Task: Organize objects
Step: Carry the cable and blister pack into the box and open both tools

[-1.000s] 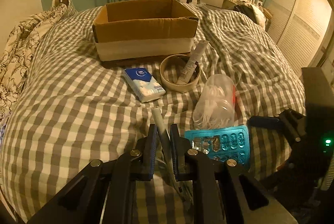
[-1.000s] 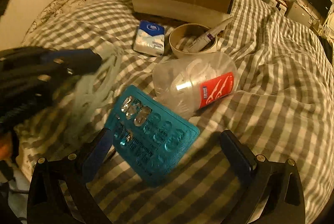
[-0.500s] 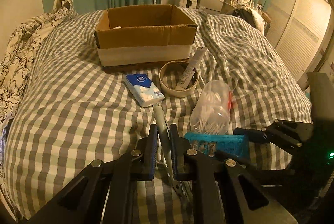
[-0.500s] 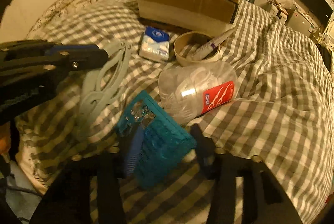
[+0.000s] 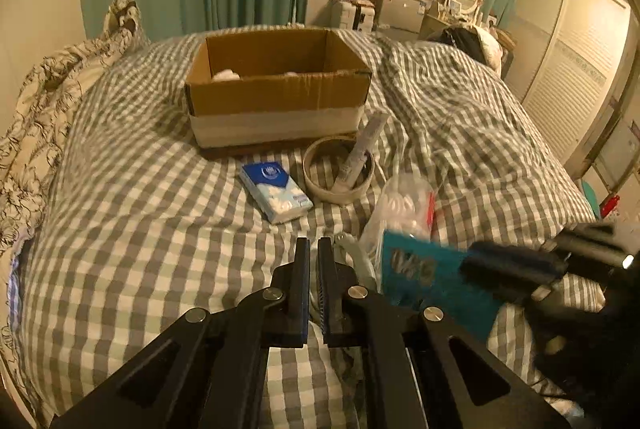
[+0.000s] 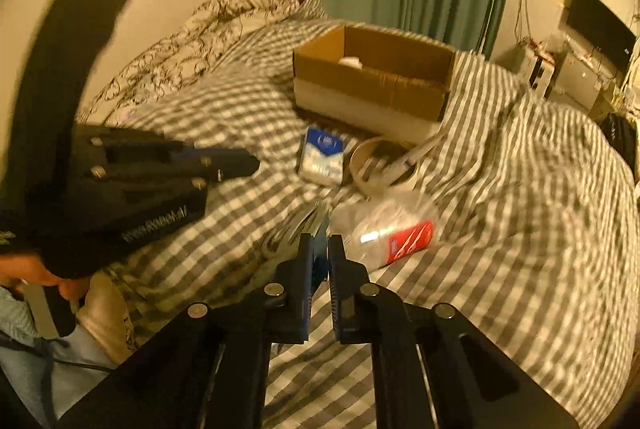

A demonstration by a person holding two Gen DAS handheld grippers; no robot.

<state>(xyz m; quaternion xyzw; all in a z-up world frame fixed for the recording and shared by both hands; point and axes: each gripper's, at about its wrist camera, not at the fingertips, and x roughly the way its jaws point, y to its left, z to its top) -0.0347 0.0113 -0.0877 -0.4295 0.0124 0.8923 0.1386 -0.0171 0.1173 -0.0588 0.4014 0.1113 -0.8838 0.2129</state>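
Note:
An open cardboard box stands on the checked bed. In front of it lie a blue tissue pack, a tape roll with a tube leaning in it, and a clear jar of floss picks. My right gripper is shut on a teal blister pack, held edge-on above the bed. My left gripper is shut with nothing between its tips; grey-white pliers lie on the bed just right of it.
A floral duvet is bunched at the left of the bed. A dark bundle lies at the far right corner. Green curtains, a TV and a wardrobe stand beyond the bed.
My right gripper closed on the teal blister pack and lifted it off the bed. The pliers left my left gripper's fingers and now lie on the bed. Both grippers rose.

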